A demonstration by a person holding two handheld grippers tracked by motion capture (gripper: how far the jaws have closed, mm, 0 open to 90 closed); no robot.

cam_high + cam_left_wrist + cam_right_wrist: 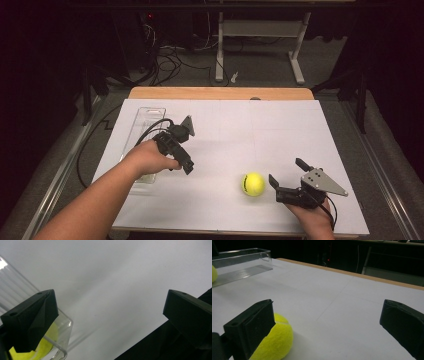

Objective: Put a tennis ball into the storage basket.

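A yellow tennis ball (253, 184) lies on the white table top, just left of my right gripper (286, 171), which is open. In the right gripper view the ball (277, 340) sits against the outside of the left jaw, not between the jaws of my right gripper (327, 315). My left gripper (172, 165) hovers by the near end of a clear plastic tray (145, 120). It is open wide (110, 312) with nothing between its jaws. A second yellow ball (47, 345) rests inside the tray's (15, 285) rounded corner, partly behind the left jaw.
The white sheet (235, 135) covers a wooden table whose far edge (220, 93) shows beyond it. The tray (242, 257) lies lengthwise along the left side. Cables and metal desk legs (218, 50) stand on the floor behind the table.
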